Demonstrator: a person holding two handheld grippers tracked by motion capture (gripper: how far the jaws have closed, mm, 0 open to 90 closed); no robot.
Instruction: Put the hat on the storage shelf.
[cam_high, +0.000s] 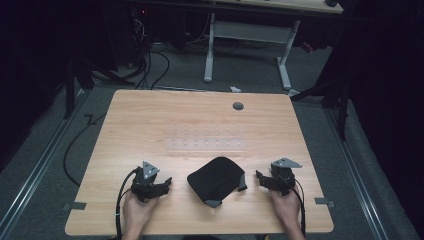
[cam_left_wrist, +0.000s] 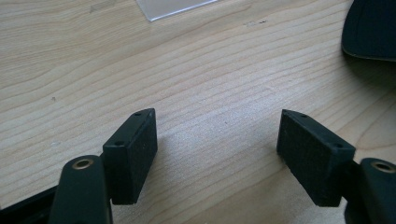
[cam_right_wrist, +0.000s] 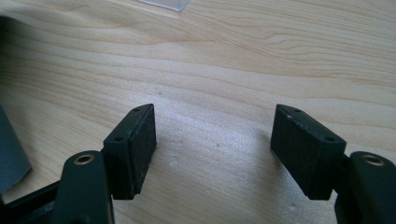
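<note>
A black cap (cam_high: 216, 180) lies on the wooden table (cam_high: 200, 120) near its front edge, between my two grippers. My left gripper (cam_high: 164, 184) rests on the table to the cap's left, jaws wide open over bare wood (cam_left_wrist: 217, 135). The cap's edge (cam_left_wrist: 371, 28) shows at the upper right of the left gripper view. My right gripper (cam_high: 260, 178) rests to the cap's right, open as well, nothing between its pads (cam_right_wrist: 212, 135). A grey part of the cap (cam_right_wrist: 9, 149) shows at the left edge of the right gripper view.
A clear plastic sheet (cam_high: 205, 142) lies flat on the table behind the cap; its corner (cam_left_wrist: 173, 7) shows in the left gripper view. A round grey grommet (cam_high: 238, 106) sits near the far edge. A desk frame (cam_high: 247, 40) and cables stand on the floor beyond.
</note>
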